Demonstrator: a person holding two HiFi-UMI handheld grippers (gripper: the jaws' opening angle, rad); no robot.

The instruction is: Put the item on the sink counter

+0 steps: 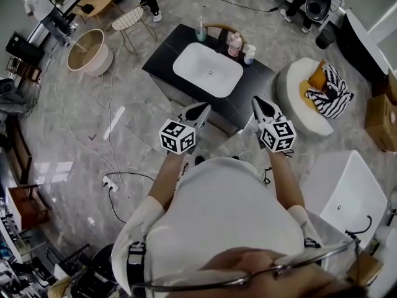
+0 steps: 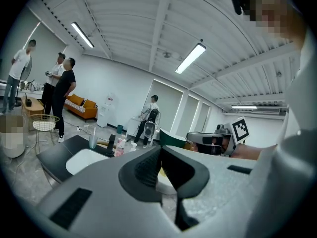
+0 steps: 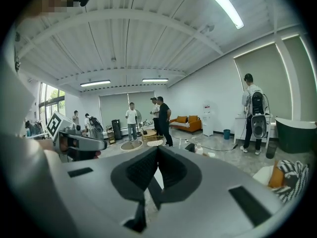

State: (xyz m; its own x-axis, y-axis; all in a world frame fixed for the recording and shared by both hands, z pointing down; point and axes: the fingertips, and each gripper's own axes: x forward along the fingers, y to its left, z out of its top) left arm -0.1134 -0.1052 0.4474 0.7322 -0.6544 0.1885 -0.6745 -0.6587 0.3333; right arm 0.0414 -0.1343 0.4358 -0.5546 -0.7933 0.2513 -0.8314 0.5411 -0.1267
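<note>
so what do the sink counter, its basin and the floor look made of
Counter: black and matte, likely stone or laminate; can't tell which. Basin: white, smooth, faintly glossy, probably ceramic. Floor: grey with pale veins and bright reflections, so polished marble or marble-look tile.

We face black rectangular sink surface (image 1: 162,64) w/ white oval basin (image 1: 208,71) in its mid; plastic bottles (image 1: 235,44) behind basin. Round white pouf (image 1: 290,95) on rt, round beige tub (image 1: 90,52) on left.

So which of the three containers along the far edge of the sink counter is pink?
The middle one, the pink bottle, between the teal tumbler on its left and the pale pump bottle on its right in the head view.
</note>
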